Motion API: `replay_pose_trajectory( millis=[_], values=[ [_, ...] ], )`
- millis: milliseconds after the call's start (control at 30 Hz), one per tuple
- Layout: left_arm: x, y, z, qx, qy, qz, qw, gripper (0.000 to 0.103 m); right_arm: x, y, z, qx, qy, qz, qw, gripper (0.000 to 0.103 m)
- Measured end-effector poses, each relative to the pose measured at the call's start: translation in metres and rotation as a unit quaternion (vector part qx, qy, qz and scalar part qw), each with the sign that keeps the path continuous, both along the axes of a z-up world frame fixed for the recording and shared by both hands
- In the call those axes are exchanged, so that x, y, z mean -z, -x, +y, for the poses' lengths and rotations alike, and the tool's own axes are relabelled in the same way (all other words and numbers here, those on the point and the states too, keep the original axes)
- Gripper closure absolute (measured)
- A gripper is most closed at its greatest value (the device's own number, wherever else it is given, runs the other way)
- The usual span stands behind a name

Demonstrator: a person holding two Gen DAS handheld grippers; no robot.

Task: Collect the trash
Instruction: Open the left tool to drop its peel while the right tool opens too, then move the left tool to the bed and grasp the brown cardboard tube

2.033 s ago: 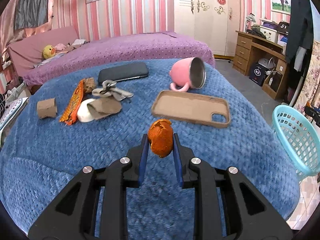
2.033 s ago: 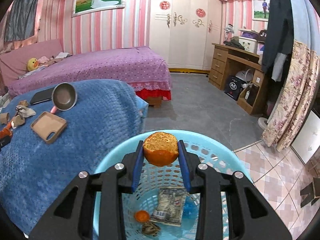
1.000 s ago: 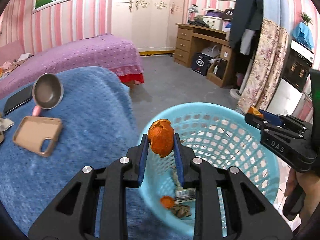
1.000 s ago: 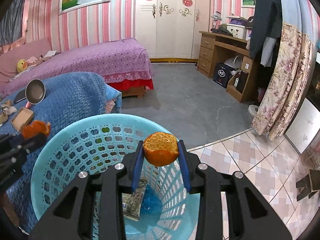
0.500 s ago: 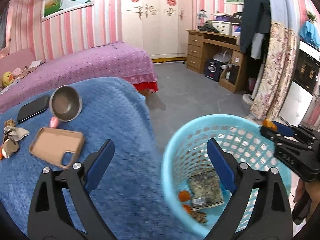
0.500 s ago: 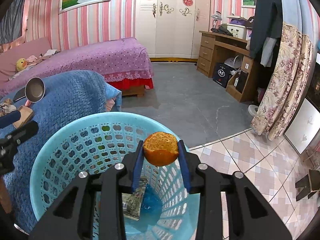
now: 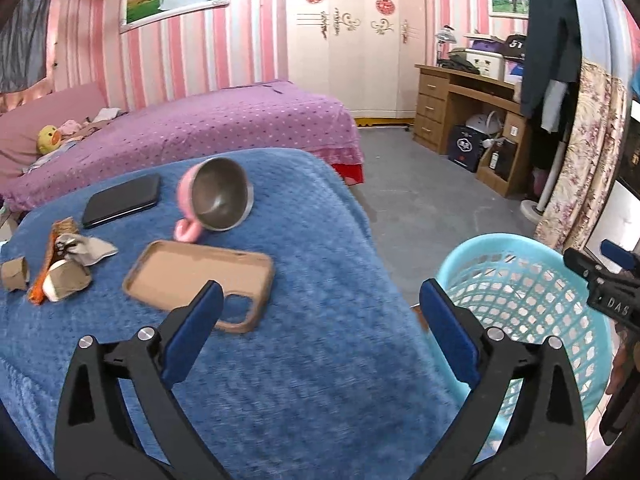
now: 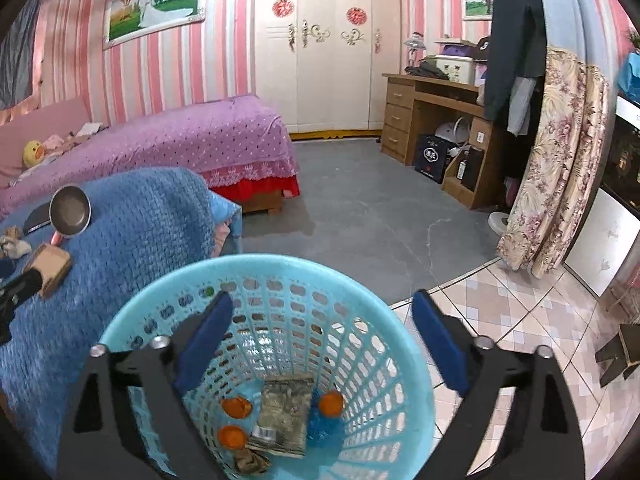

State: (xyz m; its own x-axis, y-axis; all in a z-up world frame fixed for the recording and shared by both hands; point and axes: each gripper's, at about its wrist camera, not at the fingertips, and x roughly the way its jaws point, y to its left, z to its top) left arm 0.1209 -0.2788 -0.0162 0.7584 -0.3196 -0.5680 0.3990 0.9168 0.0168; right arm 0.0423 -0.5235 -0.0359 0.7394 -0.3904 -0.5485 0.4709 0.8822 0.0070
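Observation:
My right gripper hangs over the light blue basket, its jaws opening with nothing between them. Three orange peel pieces, one of them on the right, lie at the basket's bottom around a crumpled wrapper. My left gripper is above the blue blanket, left of the basket; its jaws are opening and hold nothing. On the blanket's far left lie an orange wrapper, crumpled paper, a tan cup piece and a cardboard scrap.
A pink mug lies on its side beside a tan phone case and a black phone. A purple bed stands behind. A wooden desk and flowered curtain border the grey floor.
Both grippers opened and let go of their orange peels, which now lie in the basket. The left gripper swung left, from over the basket to over the blanket.

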Motion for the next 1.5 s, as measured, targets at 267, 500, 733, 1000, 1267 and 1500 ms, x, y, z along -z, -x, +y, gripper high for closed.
replay_pose_trajectory(
  millis=[267, 500, 733, 1000, 1267, 1500],
  values=[
    [-0.007, -0.007, 0.056, -0.037, -0.02, -0.013, 0.9991, 0.006, -0.008, -0.018, 0.034, -0.007, -0.007, -0.012, 1.0, 0.006],
    [-0.013, -0.022, 0.115, -0.074, -0.025, -0.018, 0.9968, 0.006, -0.014, -0.042, 0.078, -0.04, -0.008, -0.021, 0.999, 0.005],
    [0.004, -0.046, 0.181, -0.13, -0.022, -0.003, 0.9913, 0.006, -0.012, -0.062, 0.126, -0.053, 0.001, -0.014, 0.998, 0.005],
    [-0.001, -0.078, 0.263, -0.19, -0.027, -0.006, 0.9815, 0.006, -0.013, -0.084, 0.182, -0.091, -0.004, -0.015, 0.996, 0.005],
    [0.001, -0.106, 0.342, -0.266, -0.008, 0.012, 0.964, 0.006, -0.023, -0.131, 0.262, -0.187, -0.002, -0.021, 0.982, 0.005],
    [0.013, -0.136, 0.375, -0.295, -0.016, 0.03, 0.955, 0.006, -0.023, -0.175, 0.311, -0.231, 0.007, -0.016, 0.973, 0.005]
  ],
)
